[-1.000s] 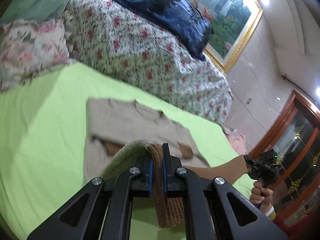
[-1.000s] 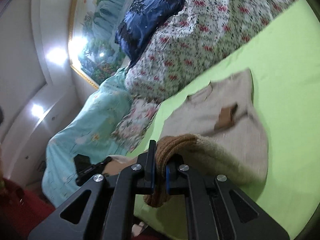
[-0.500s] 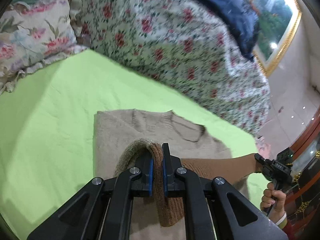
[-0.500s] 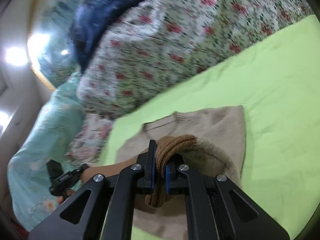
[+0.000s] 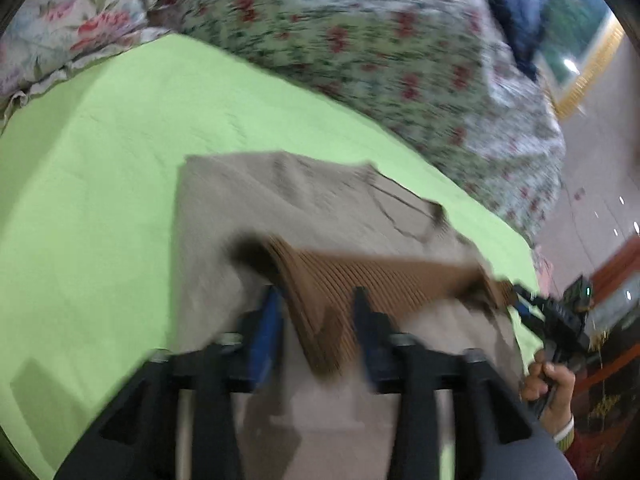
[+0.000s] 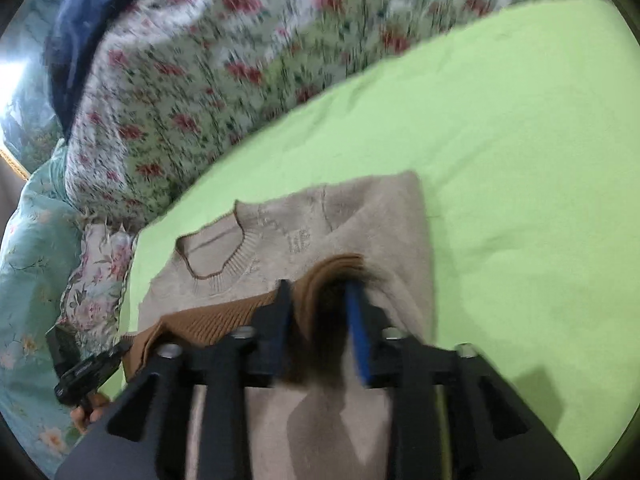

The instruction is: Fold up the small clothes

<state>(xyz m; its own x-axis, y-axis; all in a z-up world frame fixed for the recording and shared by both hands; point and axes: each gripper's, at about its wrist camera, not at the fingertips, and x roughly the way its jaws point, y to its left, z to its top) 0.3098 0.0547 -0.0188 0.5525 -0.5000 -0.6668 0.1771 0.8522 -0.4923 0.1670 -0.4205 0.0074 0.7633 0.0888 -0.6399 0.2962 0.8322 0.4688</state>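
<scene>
Floral quilt [image 5: 400,52] and pillow [image 5: 60,32] border sheet [image 5: 100,160] beyond sweater [image 5: 280,208].

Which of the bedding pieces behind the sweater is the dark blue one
The dark blue cushion, lying on top of the red-flowered quilt. The quilt is pale with red blooms, and the duvet beside it is turquoise.

Floral quilt [image 5: 380,60] motion-blurred; sweater [image 6: 360,216] bottom cropped.

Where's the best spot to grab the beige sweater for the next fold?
Probably the beige sweater is best pinched at its straight side edge, coming in low from the bare green sheet. That edge lies flat and clear, while the brown ribbed hem is already folded up near the collar.
</scene>
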